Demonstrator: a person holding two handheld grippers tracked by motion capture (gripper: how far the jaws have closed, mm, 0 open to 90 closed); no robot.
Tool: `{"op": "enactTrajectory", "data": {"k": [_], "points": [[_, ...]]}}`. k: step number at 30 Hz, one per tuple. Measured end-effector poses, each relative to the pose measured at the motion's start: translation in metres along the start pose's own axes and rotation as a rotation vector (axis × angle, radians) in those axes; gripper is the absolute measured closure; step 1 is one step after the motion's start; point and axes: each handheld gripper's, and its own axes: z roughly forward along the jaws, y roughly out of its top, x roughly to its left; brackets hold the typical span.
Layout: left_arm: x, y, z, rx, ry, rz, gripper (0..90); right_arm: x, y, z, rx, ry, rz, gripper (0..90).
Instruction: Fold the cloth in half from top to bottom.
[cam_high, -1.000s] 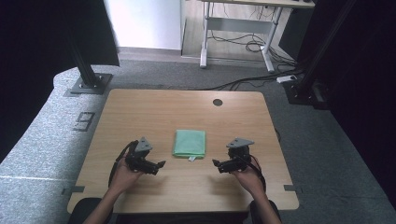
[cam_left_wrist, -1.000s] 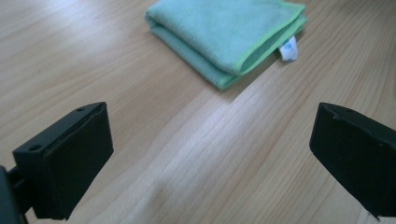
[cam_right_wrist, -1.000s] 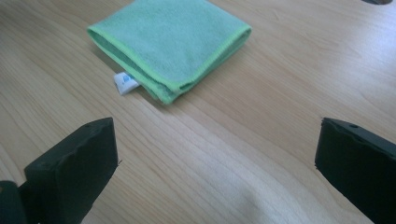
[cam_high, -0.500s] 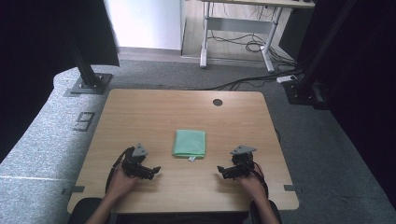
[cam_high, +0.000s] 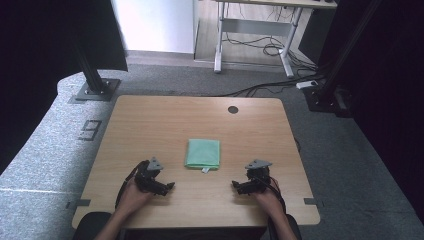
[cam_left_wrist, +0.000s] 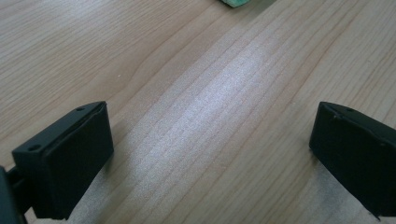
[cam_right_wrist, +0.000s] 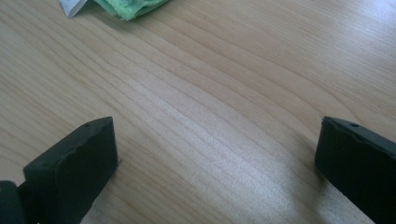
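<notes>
Wooden table (cam_high: 150, 125) on grey carpet (cam_high: 45, 150)

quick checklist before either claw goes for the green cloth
1. Left claw open: ok, jaws stand wide apart in the left gripper view.
2. Right claw open: ok, jaws wide apart in the right gripper view.
3. Both claws free of load: ok, bare wood between the jaws.
4. Green cloth lies folded and flat on the table: ok, with a small white tag at its near edge.
5. Path from each claw to the cloth unobstructed: ok, bare tabletop lies between.
6. Which edge of the cloth is the loose one: cannot tell from the pictures.
</notes>
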Motion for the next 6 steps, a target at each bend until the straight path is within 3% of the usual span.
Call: {"op": "enactTrajectory", "data": {"k": [6], "points": [[-0.0002,0.0005,0.0004,0.001,0.005,-0.005,0.0,0.0001,-0.0001,0.0000,0.000,-0.001,0.000,0.0]]}}
